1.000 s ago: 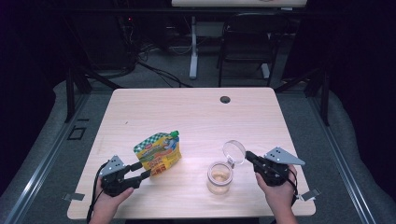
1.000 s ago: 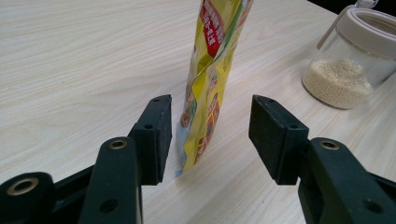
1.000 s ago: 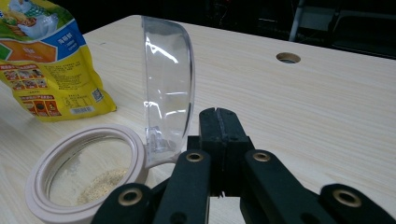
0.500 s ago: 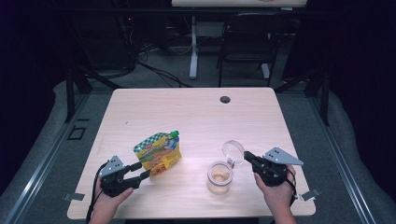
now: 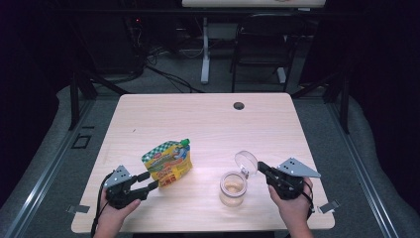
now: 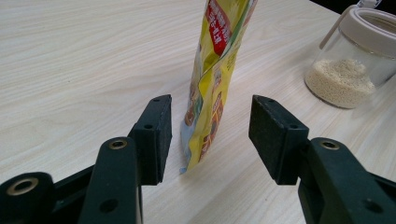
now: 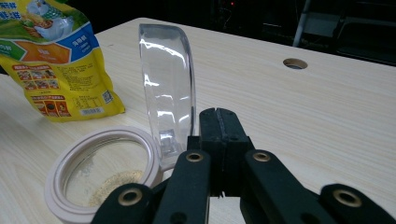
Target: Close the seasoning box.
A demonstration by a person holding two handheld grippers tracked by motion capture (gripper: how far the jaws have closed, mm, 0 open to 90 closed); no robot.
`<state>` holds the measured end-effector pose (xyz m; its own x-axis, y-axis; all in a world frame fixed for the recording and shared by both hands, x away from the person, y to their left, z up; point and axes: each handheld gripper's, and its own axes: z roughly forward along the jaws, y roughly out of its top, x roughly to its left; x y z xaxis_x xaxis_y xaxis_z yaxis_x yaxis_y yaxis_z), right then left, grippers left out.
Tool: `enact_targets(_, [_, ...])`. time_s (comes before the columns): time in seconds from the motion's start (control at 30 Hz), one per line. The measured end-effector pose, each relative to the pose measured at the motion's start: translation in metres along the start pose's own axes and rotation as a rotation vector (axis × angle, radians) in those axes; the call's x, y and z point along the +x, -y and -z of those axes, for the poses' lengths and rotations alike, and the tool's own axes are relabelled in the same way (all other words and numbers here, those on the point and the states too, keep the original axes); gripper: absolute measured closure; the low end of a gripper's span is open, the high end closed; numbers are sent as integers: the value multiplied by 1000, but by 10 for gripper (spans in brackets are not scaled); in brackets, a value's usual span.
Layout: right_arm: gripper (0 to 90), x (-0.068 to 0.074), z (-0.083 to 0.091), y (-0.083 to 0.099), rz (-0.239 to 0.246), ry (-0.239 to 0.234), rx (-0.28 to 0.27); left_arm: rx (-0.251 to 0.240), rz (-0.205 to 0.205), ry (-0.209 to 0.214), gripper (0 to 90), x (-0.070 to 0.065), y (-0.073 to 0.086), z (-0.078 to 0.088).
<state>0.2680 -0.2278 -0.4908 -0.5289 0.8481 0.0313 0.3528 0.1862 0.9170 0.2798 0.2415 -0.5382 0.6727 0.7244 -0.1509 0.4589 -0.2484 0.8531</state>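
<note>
Pale wood-grain table (image 5: 208,124), round cable hole (image 5: 238,105) near its far edge at about 12 o'clock.

Yellow snack pouch (image 5: 167,162) with green cap stands upright at roughly 8 o'clock from table centre. In the left gripper view the pouch (image 6: 215,79) is seen edge-on, its bottom corner resting on the table between the two jaws.

Left gripper (image 5: 147,180) sits at the near-left, about 7 o'clock, held by the person's left hand (image 5: 115,212). Jaws spread wide, one on either side of the pouch's lower edge; a gap shows on both sides, no contact with the pads.

Glass jar (image 5: 233,188) with cream-coloured rim stands at about 5 o'clock, well apart from the pouch. A shallow layer of pale grains lies at the bottom, seen in the left gripper view (image 6: 348,60). Its clear hinged lid (image 5: 246,161) is flipped open and stands up at the jar's far-right side.

Right gripper (image 5: 261,167) at near-right, about 4 o'clock, in the person's right hand (image 5: 293,208). In the right gripper view the jaws are pressed together, tips just beside the base of the clear lid (image 7: 168,93); cannot tell whether they pinch a lid tab or are merely closed against it. Jar rim (image 7: 100,175) lies at the lower left of that view.
</note>
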Motion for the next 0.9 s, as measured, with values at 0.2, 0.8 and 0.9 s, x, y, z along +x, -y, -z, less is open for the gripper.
enact_targets(0.2, [900,6,1,1,9,-7,-8,-3,0,1,495,0,0,0])
enact_targets(0.8, [900,26,-2,6,80,-65,21,-1,0,2,494,1,0,1])
enact_targets(0.9, [900,30,-4,7,88,-77,25,-3,0,4,494,1,0,0])
